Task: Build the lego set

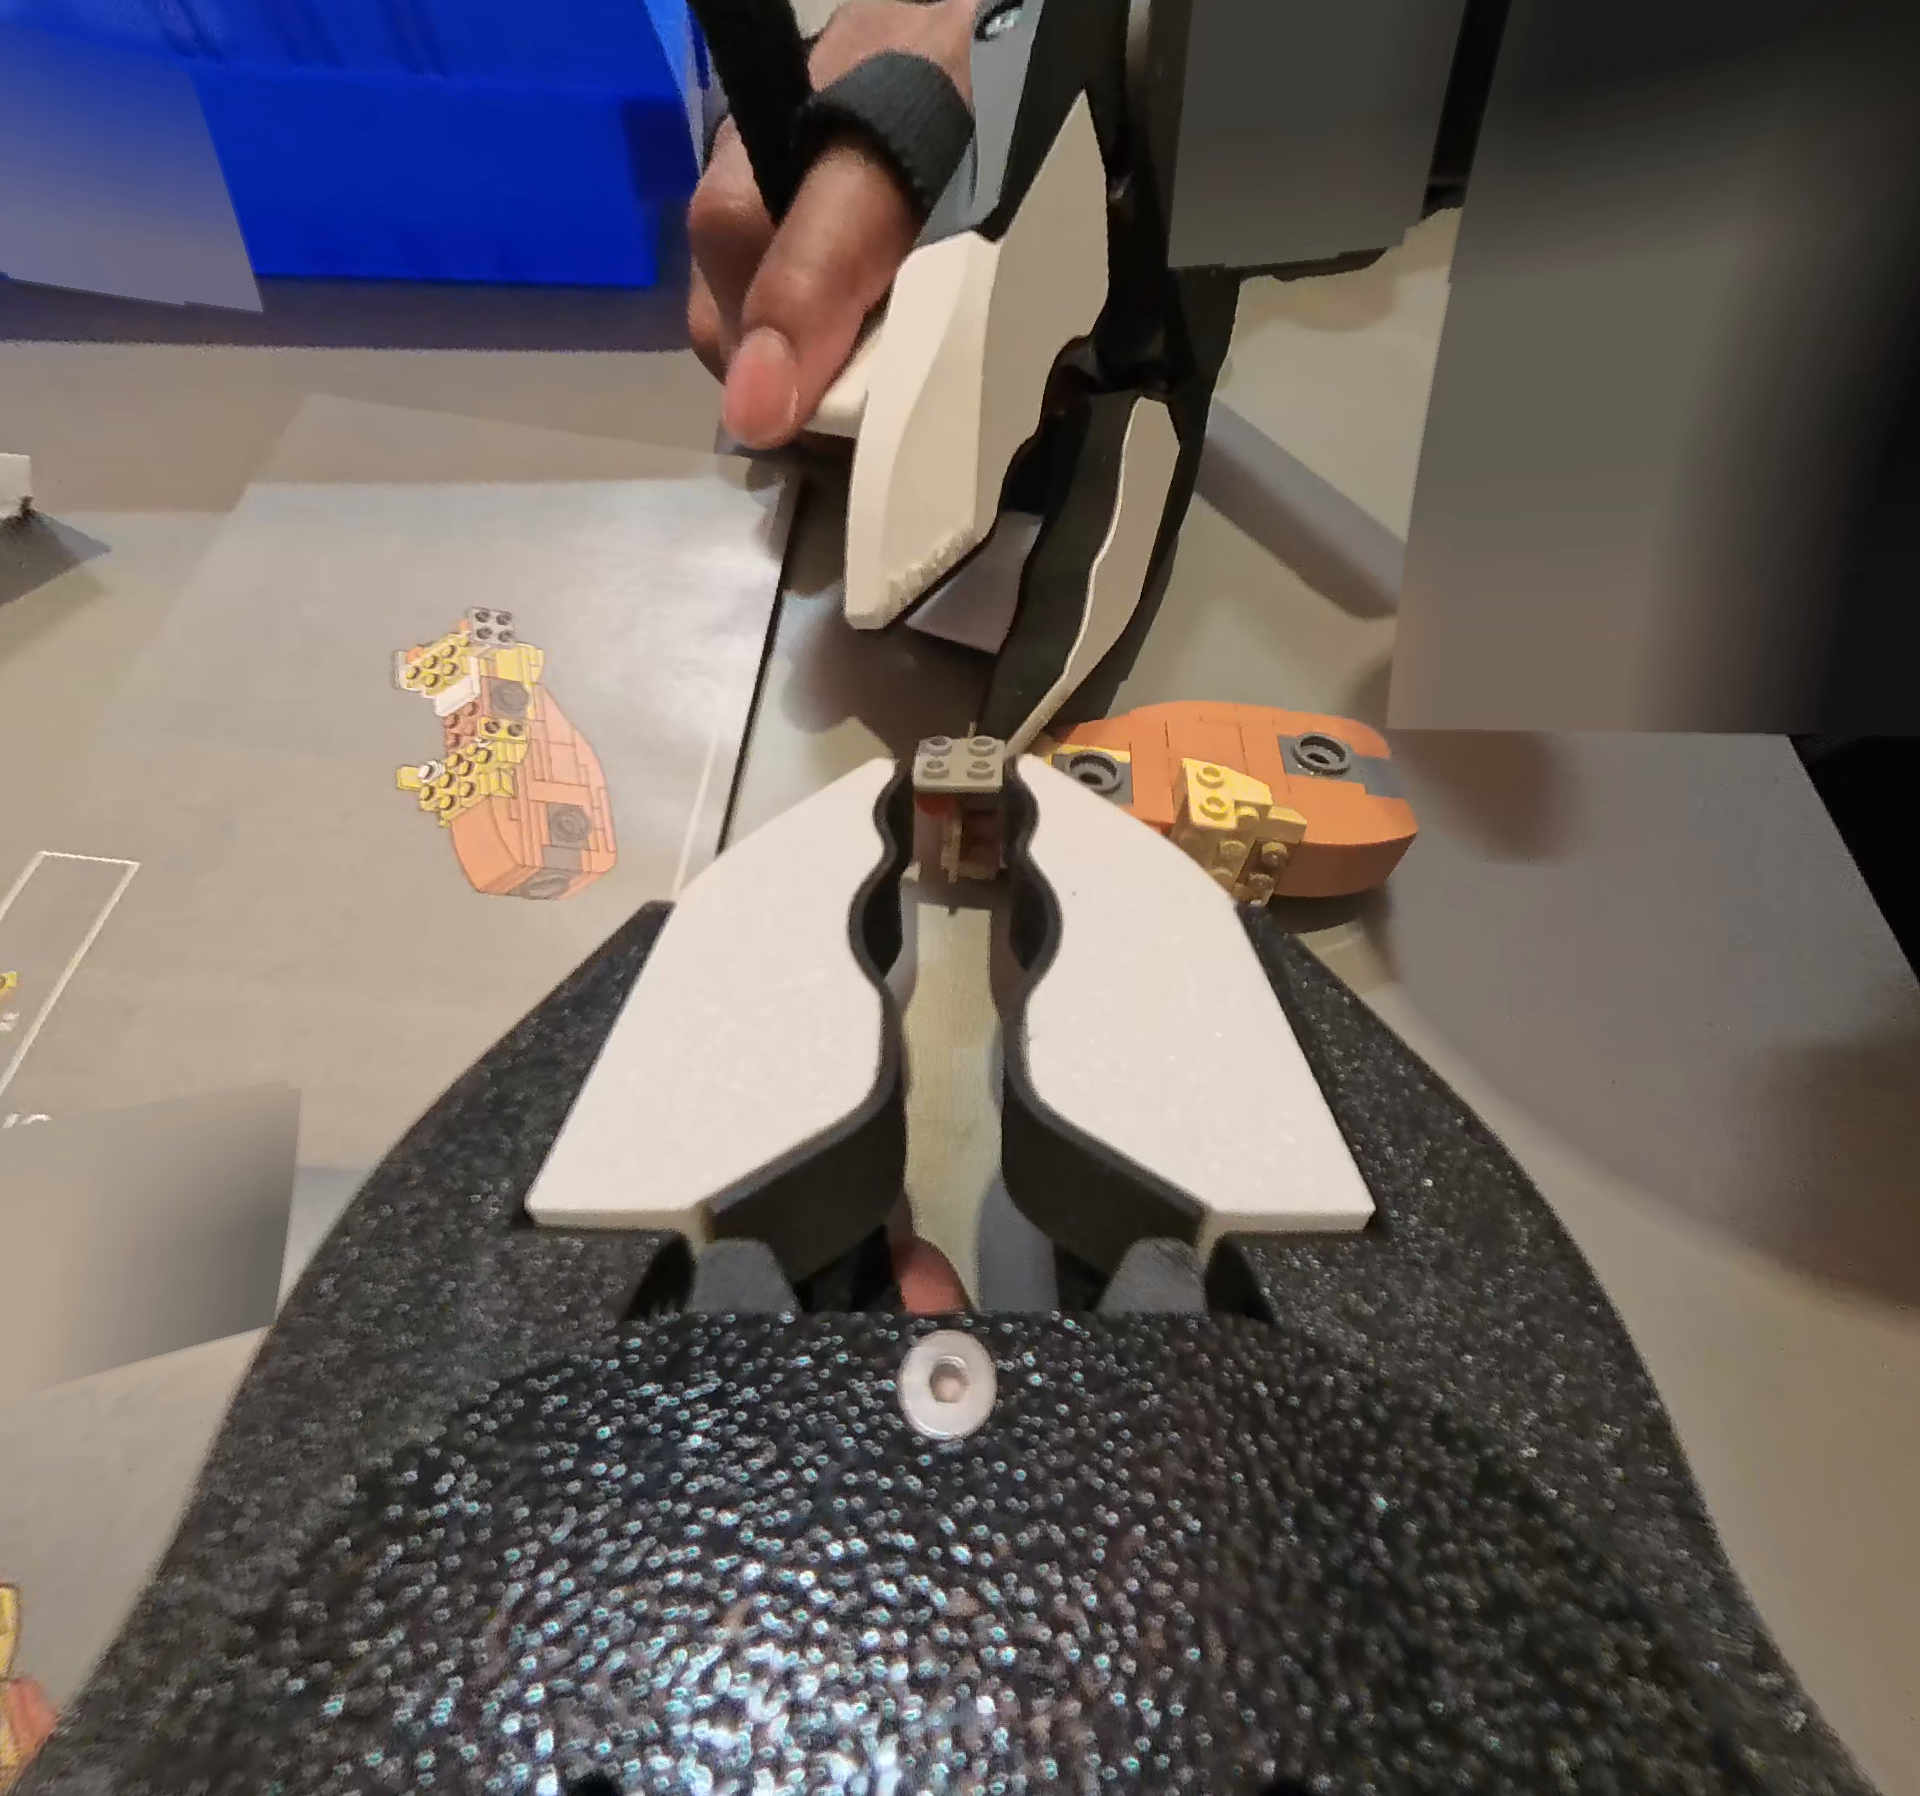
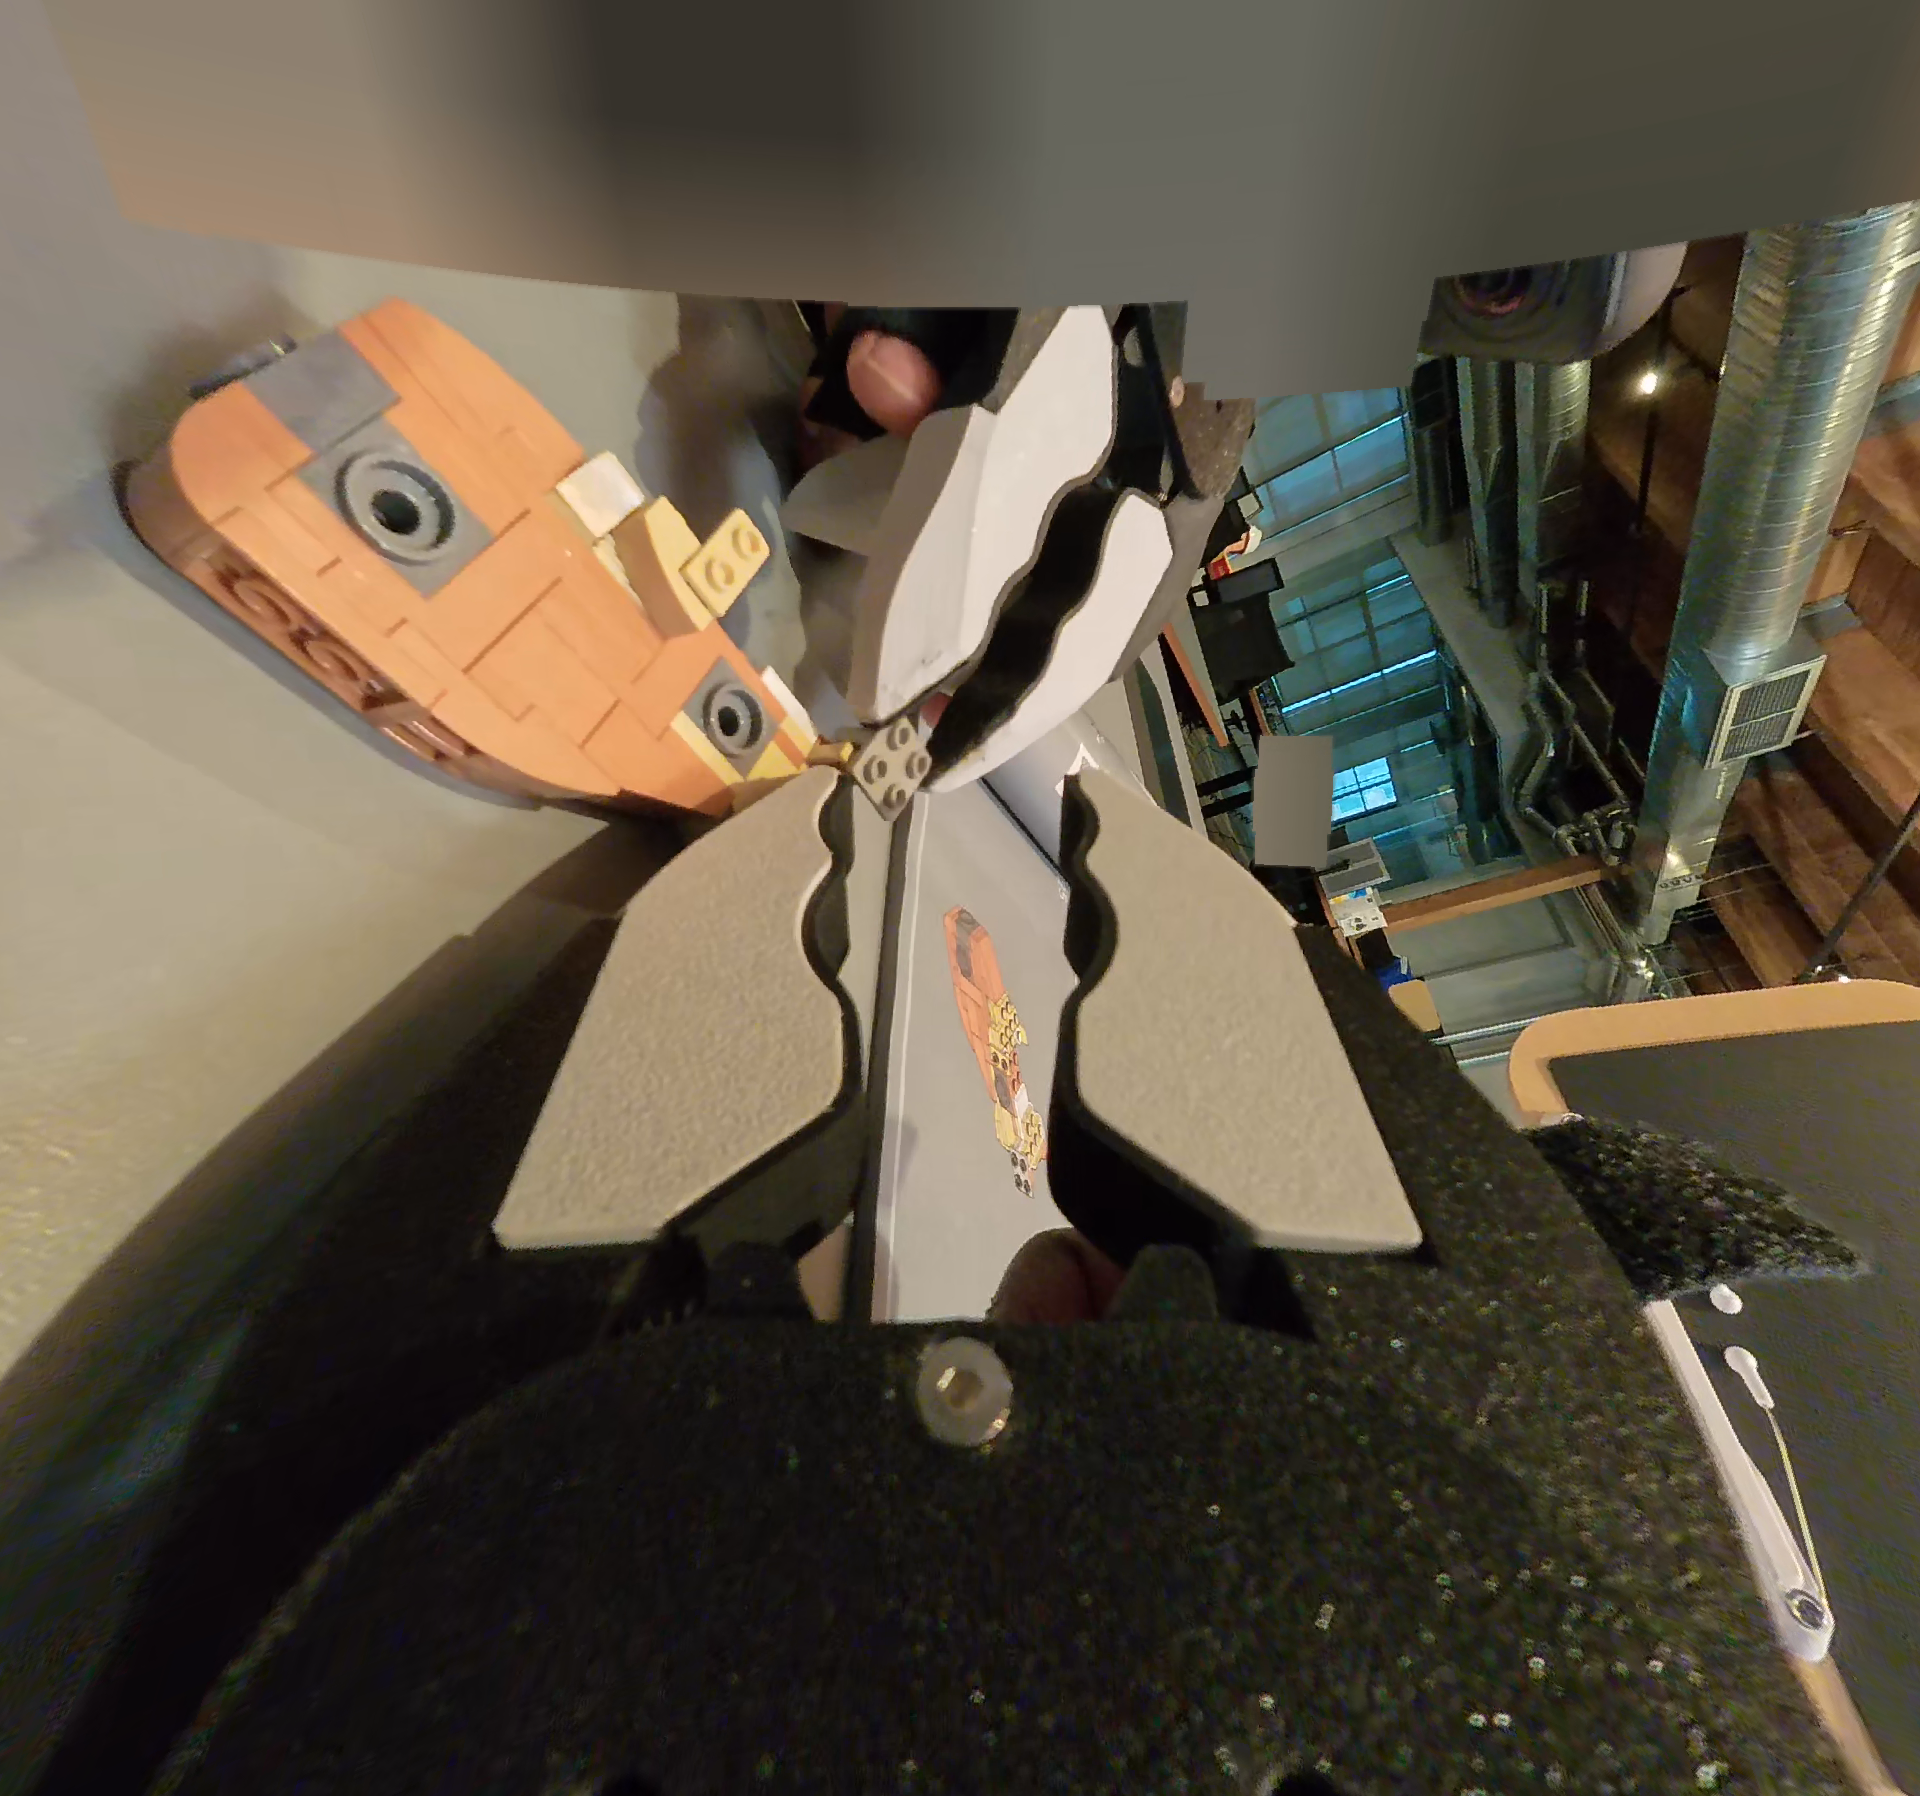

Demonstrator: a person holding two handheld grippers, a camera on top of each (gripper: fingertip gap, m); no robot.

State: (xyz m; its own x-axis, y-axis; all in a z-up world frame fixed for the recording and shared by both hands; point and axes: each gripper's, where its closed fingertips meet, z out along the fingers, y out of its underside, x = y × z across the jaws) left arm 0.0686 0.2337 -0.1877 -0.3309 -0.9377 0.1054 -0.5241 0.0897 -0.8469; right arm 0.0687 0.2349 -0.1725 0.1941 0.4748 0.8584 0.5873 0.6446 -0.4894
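My left gripper (image 1: 958, 796) is shut on a small Lego sub-assembly (image 1: 961, 816) topped by a grey 2x2 plate (image 1: 961, 762), held just above the table. My right gripper (image 1: 935, 676) comes down from above, open, with one fingertip touching the grey plate's far corner. In the right wrist view my right gripper (image 2: 951, 796) is open, its left fingertip against the grey plate (image 2: 891, 767), which the left gripper (image 2: 920, 733) holds. The orange Lego body (image 1: 1262, 796) with tan bricks and grey round holes lies on the table just behind, and also shows in the right wrist view (image 2: 447, 593).
An open instruction booklet (image 1: 343, 707) with a picture of the orange model lies left of the grippers and also shows in the right wrist view (image 2: 977, 1019). A blue bin (image 1: 364, 105) stands at the back left. A person's hand (image 1: 800, 271) holds the right gripper. Less than 4 cm separates the two grippers' tips.
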